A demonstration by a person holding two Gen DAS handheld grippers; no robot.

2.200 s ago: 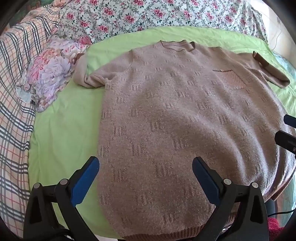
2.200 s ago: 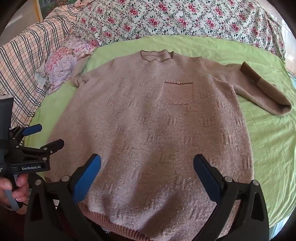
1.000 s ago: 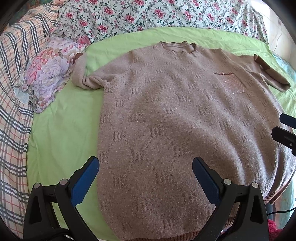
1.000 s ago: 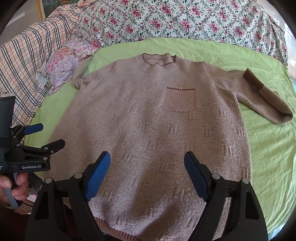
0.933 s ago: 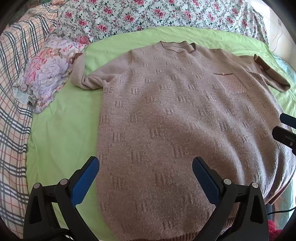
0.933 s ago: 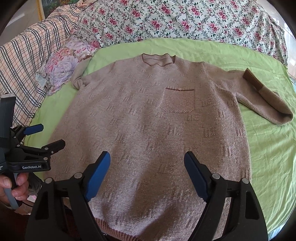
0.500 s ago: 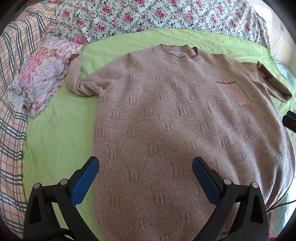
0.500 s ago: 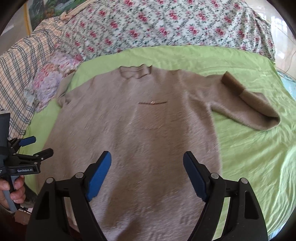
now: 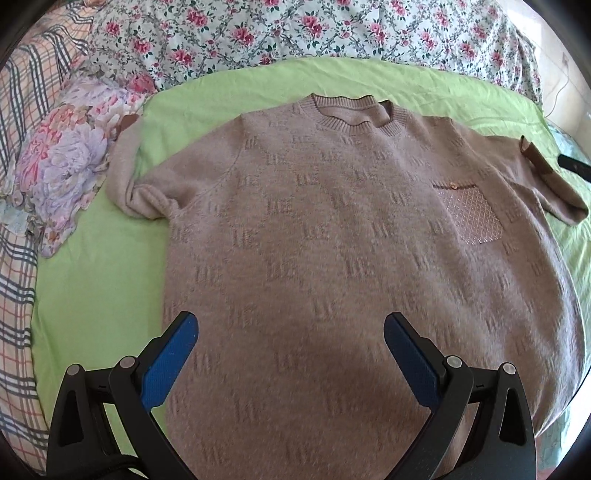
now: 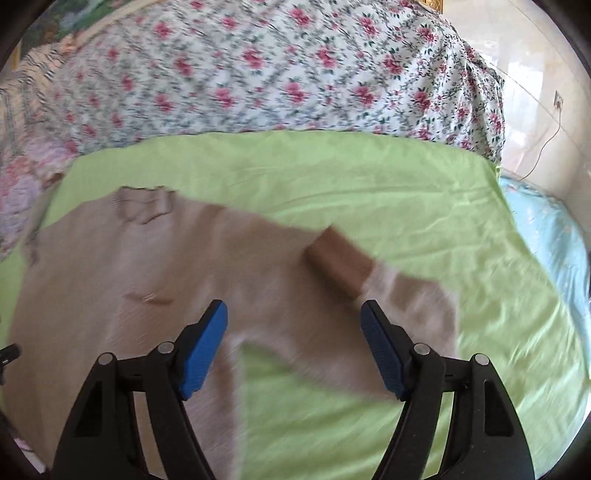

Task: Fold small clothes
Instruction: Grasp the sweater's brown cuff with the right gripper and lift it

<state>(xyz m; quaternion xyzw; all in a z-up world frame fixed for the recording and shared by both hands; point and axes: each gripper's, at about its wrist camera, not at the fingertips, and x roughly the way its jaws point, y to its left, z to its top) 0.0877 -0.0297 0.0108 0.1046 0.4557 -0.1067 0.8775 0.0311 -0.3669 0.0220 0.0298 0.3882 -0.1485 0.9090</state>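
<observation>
A tan knitted sweater (image 9: pixel 332 240) lies flat, front up, on a green sheet (image 9: pixel 92 266), neck away from me. It has a chest pocket (image 9: pixel 469 214) and both sleeves folded back, with brown cuffs. My left gripper (image 9: pixel 290 332) is open and empty above the sweater's lower body. My right gripper (image 10: pixel 293 325) is open and empty, just above the right sleeve near its brown cuff (image 10: pixel 340 262). The right wrist view is blurred. The right gripper's tip (image 9: pixel 574 166) shows at the left wrist view's right edge.
A floral quilt (image 9: pixel 295 33) runs along the far side of the bed. A flowered pillow (image 9: pixel 62 173) and a plaid blanket (image 9: pixel 18 295) lie at the left. A light blue sheet (image 10: pixel 546 240) and a tiled floor lie to the right.
My right gripper has swung right and forward from the sweater's body to over the right sleeve. My left gripper has moved forward a little. Both stay open.
</observation>
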